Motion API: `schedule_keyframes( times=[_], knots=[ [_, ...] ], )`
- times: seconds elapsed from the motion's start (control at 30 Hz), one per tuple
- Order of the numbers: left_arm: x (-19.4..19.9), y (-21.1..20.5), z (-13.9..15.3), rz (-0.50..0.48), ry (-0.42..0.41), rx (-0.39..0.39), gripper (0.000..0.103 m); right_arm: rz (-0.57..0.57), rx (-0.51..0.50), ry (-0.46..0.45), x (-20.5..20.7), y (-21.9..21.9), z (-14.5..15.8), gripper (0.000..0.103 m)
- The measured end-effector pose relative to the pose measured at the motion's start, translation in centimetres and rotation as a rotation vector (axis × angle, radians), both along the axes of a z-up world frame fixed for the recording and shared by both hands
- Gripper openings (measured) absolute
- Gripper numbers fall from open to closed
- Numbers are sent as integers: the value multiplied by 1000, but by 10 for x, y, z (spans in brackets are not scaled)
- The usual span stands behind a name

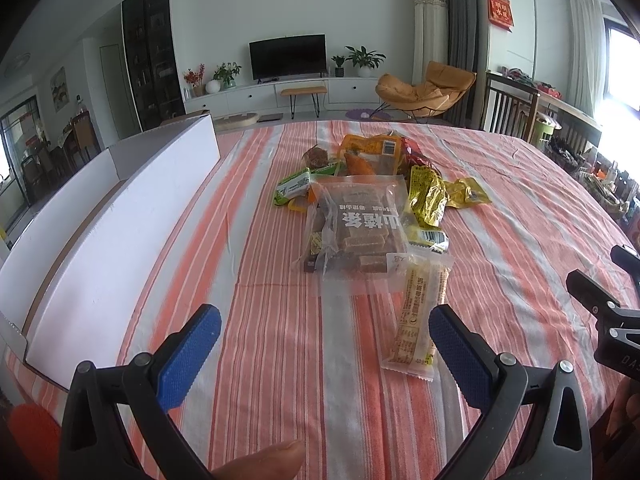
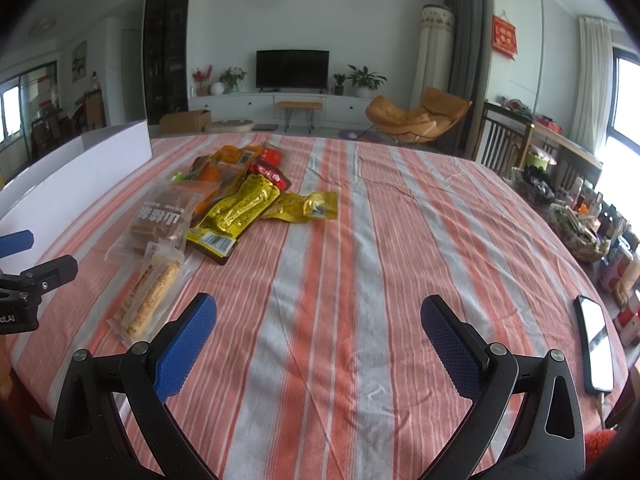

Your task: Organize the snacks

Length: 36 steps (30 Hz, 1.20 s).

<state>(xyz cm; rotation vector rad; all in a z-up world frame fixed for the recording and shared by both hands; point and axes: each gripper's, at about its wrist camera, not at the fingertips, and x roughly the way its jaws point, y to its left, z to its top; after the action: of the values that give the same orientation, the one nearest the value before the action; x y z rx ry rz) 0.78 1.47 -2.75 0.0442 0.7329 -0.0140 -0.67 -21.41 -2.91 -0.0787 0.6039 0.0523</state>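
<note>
The left gripper (image 1: 325, 330) hangs low over the striped tablecloth (image 1: 500, 208), its blue fingers spread wide with nothing between them. Just ahead of its right finger lies a long pale wrapped bar (image 1: 416, 312), its near end beside that fingertip, not touching as far as can be seen. Directly ahead, past the bar, sits a clear bag of brown blocks (image 1: 354, 232), overlapping the bar's far end. Beyond it the snack pile (image 1: 360, 156) bunches together: yellow packets (image 1: 428, 196) to the right, a green one (image 1: 294, 186) to the left, orange and red ones behind. A white box wall (image 1: 120, 220) runs along the left, well apart from the pile, with a bare lane of cloth between.

The right gripper (image 2: 318, 330) is likewise wide open and empty. The cloth ahead of it and to its right is bare up to the far table edge. The snacks lie ahead and to its left. A phone (image 2: 596, 344) lies to its right, near the table edge.
</note>
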Motion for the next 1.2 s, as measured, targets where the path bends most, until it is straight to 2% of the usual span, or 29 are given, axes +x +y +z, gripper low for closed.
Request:
schedule_keyframes(
  times=[0.5,0.87,1.2],
  knots=[
    [7,6,-9,13,40,4,103,1,-8,12,1,2,-3,103],
    [16,21,-31,46,121,-16,103,6,-14,34,4,3,-8,103],
    [23,42,-61,65,212,-22,103,-4,55,144,19,-8,-26,103]
  ],
)
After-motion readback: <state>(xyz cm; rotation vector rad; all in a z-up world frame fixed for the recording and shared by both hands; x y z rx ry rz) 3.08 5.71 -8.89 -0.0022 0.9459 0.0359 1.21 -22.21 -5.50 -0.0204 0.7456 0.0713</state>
